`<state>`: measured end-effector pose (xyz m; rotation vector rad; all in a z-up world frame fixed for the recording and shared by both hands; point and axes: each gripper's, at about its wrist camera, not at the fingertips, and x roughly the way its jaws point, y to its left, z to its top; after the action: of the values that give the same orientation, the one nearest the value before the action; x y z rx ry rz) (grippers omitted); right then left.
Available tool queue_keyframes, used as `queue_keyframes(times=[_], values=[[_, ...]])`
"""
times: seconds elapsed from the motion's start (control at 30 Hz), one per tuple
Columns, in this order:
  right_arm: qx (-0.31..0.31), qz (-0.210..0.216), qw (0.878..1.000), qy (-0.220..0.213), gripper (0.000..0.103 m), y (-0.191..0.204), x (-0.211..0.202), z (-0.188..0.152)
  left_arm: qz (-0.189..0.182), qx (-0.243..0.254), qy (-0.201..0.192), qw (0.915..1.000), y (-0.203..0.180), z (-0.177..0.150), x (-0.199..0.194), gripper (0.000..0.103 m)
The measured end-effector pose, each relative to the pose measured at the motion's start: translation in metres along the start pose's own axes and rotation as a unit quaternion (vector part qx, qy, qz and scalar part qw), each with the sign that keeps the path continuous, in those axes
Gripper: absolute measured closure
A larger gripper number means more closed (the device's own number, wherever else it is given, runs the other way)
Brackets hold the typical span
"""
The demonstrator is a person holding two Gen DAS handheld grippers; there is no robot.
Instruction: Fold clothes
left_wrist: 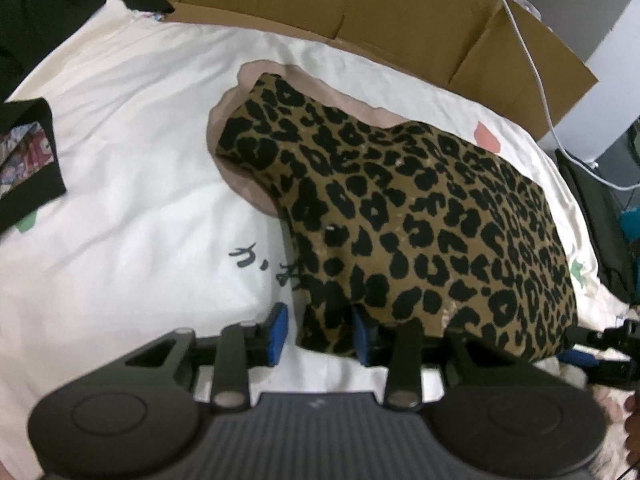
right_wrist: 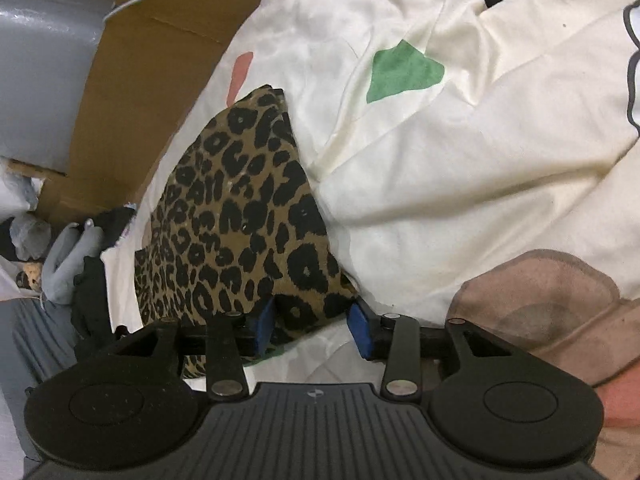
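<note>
A leopard-print garment (left_wrist: 420, 216) lies spread on a cream bedsheet (left_wrist: 120, 200). My left gripper (left_wrist: 322, 334) is open with blue pads; the garment's near hem lies between its fingers, draped over the right pad (left_wrist: 364, 336). In the right wrist view the same garment (right_wrist: 240, 216) lies on the sheet (right_wrist: 460, 140), and my right gripper (right_wrist: 312, 328) is open with the garment's near corner between its pads. The right gripper also shows at the left wrist view's right edge (left_wrist: 600, 354).
A cardboard box (left_wrist: 400, 12) borders the bed's far side, with a white cable (left_wrist: 528, 52) across it. A black-trimmed folded garment (left_wrist: 28, 152) lies at the left. Dark clothes (right_wrist: 84, 280) pile beside the bed. A pink print (right_wrist: 552, 300) marks the sheet.
</note>
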<state>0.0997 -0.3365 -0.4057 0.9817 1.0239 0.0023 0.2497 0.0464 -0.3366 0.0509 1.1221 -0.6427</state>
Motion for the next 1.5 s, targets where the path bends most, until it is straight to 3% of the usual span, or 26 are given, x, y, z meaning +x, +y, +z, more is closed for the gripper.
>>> queue_keyframes(times=[0.07, 0.1, 0.17, 0.23, 0.27, 0.33, 0.5, 0.6, 0.73, 0.87, 1.03, 1.13, 1.17, 1.3, 1.4, 1.5], values=[[0.006, 0.002, 1.0, 0.002, 0.073, 0.0, -0.004, 0.003, -0.003, -0.011, 0.004, 0.9999, 0.004, 0.002, -0.001, 0.085], [0.008, 0.005, 1.0, 0.001, 0.074, 0.0, -0.006, 0.003, -0.004, -0.018, 0.006, 0.9998, 0.006, 0.003, -0.002, 0.092], [0.011, 0.015, 1.0, -0.001, 0.074, -0.001, -0.01, 0.003, -0.012, -0.041, 0.009, 0.999, 0.013, 0.004, -0.003, 0.092], [0.013, 0.022, 1.0, 0.005, 0.073, -0.002, -0.01, 0.001, -0.023, -0.057, 0.009, 0.9981, 0.018, 0.004, -0.005, 0.09], [0.015, 0.027, 0.999, 0.013, 0.064, -0.004, -0.007, -0.001, -0.027, -0.06, 0.01, 0.9978, 0.019, 0.003, -0.006, 0.088], [0.022, 0.035, 0.999, 0.022, 0.056, -0.007, -0.001, -0.003, -0.038, -0.066, 0.007, 0.9971, 0.02, 0.002, -0.007, 0.085], [0.06, 0.059, 0.996, 0.003, 0.057, -0.016, 0.005, 0.0, -0.059, -0.068, -0.009, 0.9959, 0.021, 0.001, -0.004, 0.073], [0.078, 0.062, 0.995, -0.019, 0.06, -0.02, 0.002, 0.0, -0.07, -0.038, -0.045, 0.9958, 0.019, -0.002, -0.001, 0.065], [0.074, 0.07, 0.994, -0.036, 0.059, -0.017, -0.002, 0.0, -0.088, -0.047, -0.042, 0.9941, 0.024, -0.005, 0.006, 0.065], [0.09, 0.082, 0.992, -0.036, 0.058, -0.022, 0.004, 0.0, -0.106, -0.049, -0.031, 0.9927, 0.025, -0.007, 0.007, 0.065], [0.066, 0.075, 0.995, -0.028, 0.059, -0.015, 0.013, 0.002, -0.114, -0.059, -0.028, 0.9913, 0.027, -0.008, 0.011, 0.065], [0.073, 0.08, 0.994, -0.027, 0.075, -0.017, 0.008, 0.005, -0.113, -0.069, -0.023, 0.9909, 0.03, -0.005, 0.015, 0.08], [0.076, 0.082, 0.993, -0.028, 0.075, -0.018, 0.007, 0.004, -0.115, -0.072, -0.02, 0.9906, 0.031, -0.005, 0.016, 0.084], [0.088, 0.082, 0.992, -0.023, 0.072, -0.024, 0.009, 0.0, -0.123, -0.081, -0.019, 0.989, 0.035, -0.005, 0.018, 0.083], [0.09, 0.085, 0.992, -0.02, 0.073, -0.024, 0.012, 0.001, -0.113, -0.06, -0.021, 0.9915, 0.031, -0.004, 0.019, 0.083], [0.079, 0.084, 0.993, -0.012, 0.084, -0.022, 0.014, 0.003, -0.105, -0.04, -0.013, 0.9936, 0.028, -0.001, 0.019, 0.097]])
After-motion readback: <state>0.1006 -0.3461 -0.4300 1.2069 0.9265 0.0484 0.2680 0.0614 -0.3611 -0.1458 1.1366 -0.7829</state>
